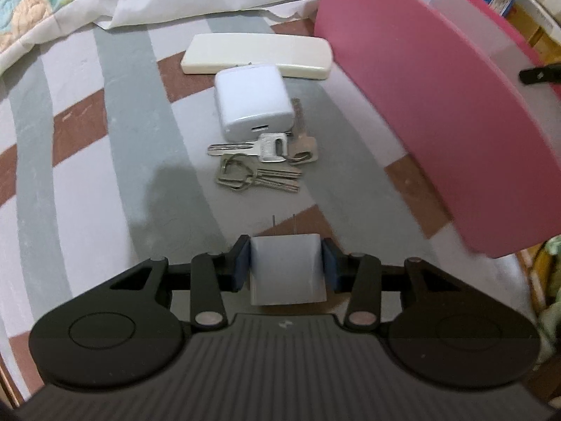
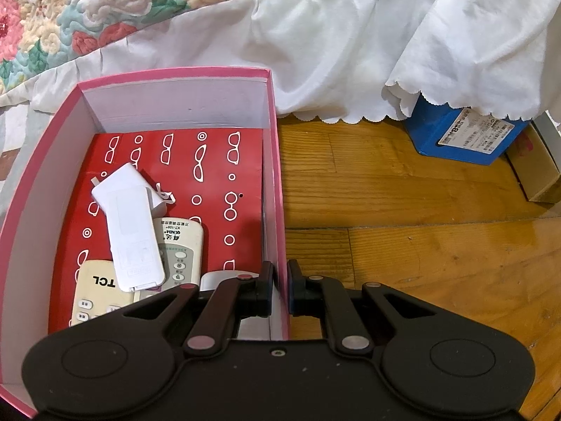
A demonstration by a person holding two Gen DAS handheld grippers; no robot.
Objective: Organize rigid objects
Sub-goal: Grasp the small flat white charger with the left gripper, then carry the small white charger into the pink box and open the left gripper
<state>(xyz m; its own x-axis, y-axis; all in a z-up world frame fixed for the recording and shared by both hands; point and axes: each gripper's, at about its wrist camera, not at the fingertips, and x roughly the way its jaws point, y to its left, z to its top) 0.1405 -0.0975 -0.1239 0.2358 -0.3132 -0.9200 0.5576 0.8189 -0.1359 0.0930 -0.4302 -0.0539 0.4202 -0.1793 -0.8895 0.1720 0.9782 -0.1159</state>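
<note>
My left gripper (image 1: pixel 285 261) is shut on a small white charger plug (image 1: pixel 285 277), its blue pads pressing both sides, just above the striped mat (image 1: pixel 115 161). Ahead lie several keys on rings (image 1: pixel 263 166), a second white charger (image 1: pixel 254 100) and a long cream case (image 1: pixel 257 54). The pink box (image 1: pixel 420 105) stands to the right. My right gripper (image 2: pixel 280 287) is shut on the box's right wall (image 2: pixel 275 175). Inside the box lie a white remote (image 2: pixel 135 231), a QUNDA remote (image 2: pixel 182 245) and a TCL remote (image 2: pixel 94 294) on a red printed sheet (image 2: pixel 214 175).
A floral quilt (image 2: pixel 105 7) with a white frill (image 2: pixel 333 52) hangs behind the box and mat. Wooden floor (image 2: pixel 420 245) lies right of the box, with a blue carton (image 2: pixel 455 133) and a cardboard box (image 2: pixel 536 175) under the frill.
</note>
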